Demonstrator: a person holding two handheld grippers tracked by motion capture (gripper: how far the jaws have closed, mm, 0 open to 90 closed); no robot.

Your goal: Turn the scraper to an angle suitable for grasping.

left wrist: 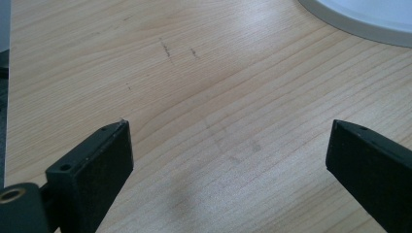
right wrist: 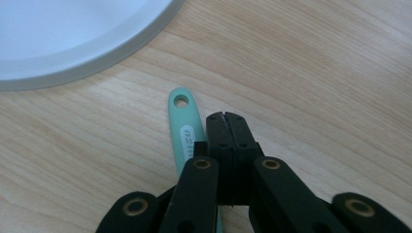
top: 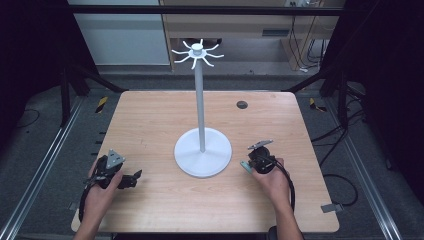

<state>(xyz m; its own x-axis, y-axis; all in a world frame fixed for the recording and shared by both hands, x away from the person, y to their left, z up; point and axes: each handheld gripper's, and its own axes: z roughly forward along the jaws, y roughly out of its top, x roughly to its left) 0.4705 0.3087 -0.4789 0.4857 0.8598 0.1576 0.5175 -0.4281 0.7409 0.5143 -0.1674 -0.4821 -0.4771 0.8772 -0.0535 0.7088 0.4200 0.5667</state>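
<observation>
A white stand with a round base (top: pixel 203 152), a thin pole and a ring of hooks (top: pixel 197 52) at its top rises from the middle of the wooden table (top: pixel 150 120). A teal handle (right wrist: pixel 183 121) with a hole at its end lies flat on the wood just right of the base; the teal handle (top: pixel 244 166) peeks out by my right hand. My right gripper (right wrist: pixel 226 119) is shut, jaws pressed together, lying beside and partly over that handle. My left gripper (left wrist: pixel 228 141) rests open over bare wood at the front left (top: pixel 134 179), with nothing between its jaws.
The stand's base rim (left wrist: pixel 369 19) lies ahead and to the right of the left gripper. A dark round grommet (top: pixel 242 104) sits in the table's far side. Black frame posts and cables stand beyond the table edges.
</observation>
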